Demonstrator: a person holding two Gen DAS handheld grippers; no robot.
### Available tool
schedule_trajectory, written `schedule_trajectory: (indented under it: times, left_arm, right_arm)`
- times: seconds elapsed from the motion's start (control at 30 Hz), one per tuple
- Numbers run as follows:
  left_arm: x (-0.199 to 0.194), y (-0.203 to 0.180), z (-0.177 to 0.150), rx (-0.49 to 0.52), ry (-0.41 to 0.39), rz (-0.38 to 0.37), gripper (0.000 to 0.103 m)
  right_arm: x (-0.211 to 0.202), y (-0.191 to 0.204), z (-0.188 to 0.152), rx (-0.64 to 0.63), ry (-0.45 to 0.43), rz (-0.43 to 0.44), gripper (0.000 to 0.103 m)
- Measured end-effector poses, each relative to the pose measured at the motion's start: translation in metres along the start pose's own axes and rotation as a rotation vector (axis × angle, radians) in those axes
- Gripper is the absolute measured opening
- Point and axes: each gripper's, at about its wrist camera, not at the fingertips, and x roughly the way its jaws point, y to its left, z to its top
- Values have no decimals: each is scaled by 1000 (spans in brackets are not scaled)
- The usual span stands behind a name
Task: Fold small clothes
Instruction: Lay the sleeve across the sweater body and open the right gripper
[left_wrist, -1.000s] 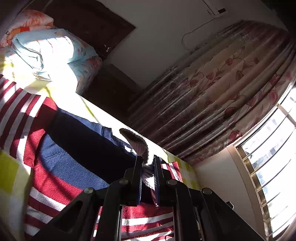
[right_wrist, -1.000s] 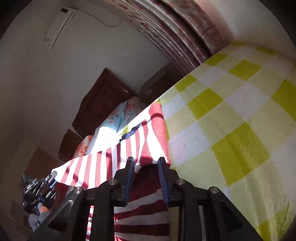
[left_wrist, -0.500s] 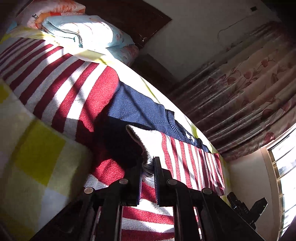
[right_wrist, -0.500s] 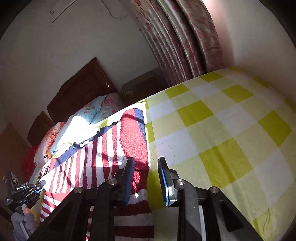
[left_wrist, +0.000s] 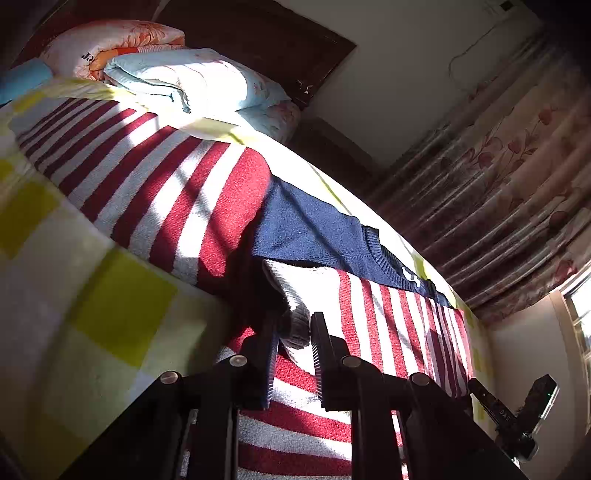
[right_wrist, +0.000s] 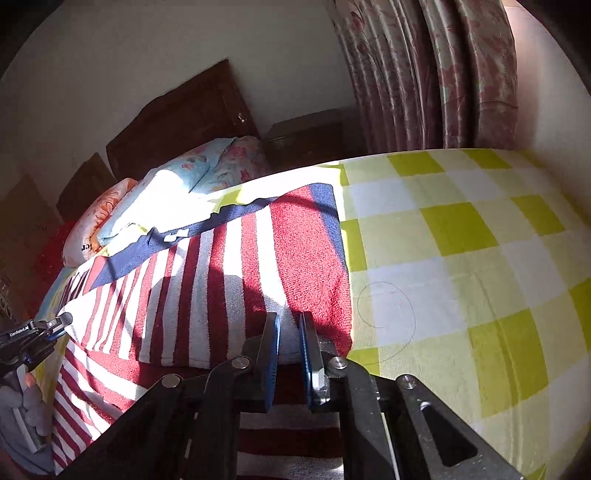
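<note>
- My left gripper (left_wrist: 293, 334) still pinches the sweater's (left_wrist: 207, 206) folded hem corner, now lowered nearly onto the striped body.
- My right gripper (right_wrist: 288, 332) has closed again on the hem edge.
- The sweater lies folded across the checked bedsheet (right_wrist: 461, 236).

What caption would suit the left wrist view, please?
Left gripper pinching the folded hem of a red-and-white striped sweater over a yellow checked bedspread.
</note>
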Motion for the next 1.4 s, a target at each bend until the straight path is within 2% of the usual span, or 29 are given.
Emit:
schedule_trajectory:
  times: [0.03,0.1,0.17,0.2,0.23,0.3,0.33,0.43,0.5,0.53,0.6,0.63,0.77,0.9,0.97,1.03,1.1,1.13,1.17,1.3,1.4]
  left_arm:
    - [-5,3,1,-8,-36,48,103]
    - [-24,5,6,-31,-135,88,103]
    - [-40,-5,12,0,-204,56,103]
    - [-44,-16,16,37,-209,14,103]
    - [-43,-27,19,71,-192,-37,103]
    - [-27,-48,22,132,-103,-146,103]
    - [-15,-57,22,154,-59,-168,103]
    - [30,-70,13,204,54,-133,103]
    - [56,-68,4,201,129,-113,103]
    - [52,-73,0,264,61,-90,103]
    - [61,-80,-7,371,57,-8,103]
    - [63,-81,-8,388,57,-1,103]
    - [72,-84,-9,415,66,20,103]
    - [78,-83,-8,418,64,24,103]
    - [70,-86,-12,418,62,21,103]
    - [69,-86,-12,416,61,18,103]
    - [67,-85,-12,415,61,16,103]
    - [67,-85,-12,413,62,15,103]
    - [66,-85,-12,412,61,13,103]
    - [64,-84,-12,409,60,9,103]
    - [64,-86,-12,413,61,13,103]
  right_arm:
    - [1,1,0,-3,1,-4,10]
    - [2,1,0,-11,2,-13,10]
    - [2,2,1,-11,3,-14,10]
    - [2,3,1,-9,3,-13,10]
    - [2,2,1,-8,3,-12,10]
    - [2,3,0,-9,3,-13,10]
    - [2,3,0,-10,3,-14,10]
    - [2,2,0,-9,3,-13,10]
    - [2,2,0,-5,2,-9,10]
    - [2,2,0,-3,2,-6,10]
    - [1,1,0,0,3,-1,10]
    - [1,1,-1,1,1,4,12]
    - [2,10,8,-37,38,-21,13]
    - [3,25,43,-74,-13,-50,16]
    - [19,37,62,-146,-17,-65,19]
    - [45,42,78,-201,0,-120,19]
    - [73,37,88,-190,59,-143,19]
    - [86,32,89,-176,100,-154,19]
    - [86,30,91,-179,74,-148,19]
    - [71,32,91,-138,73,-177,19]
    - [52,45,73,-167,52,-107,20]
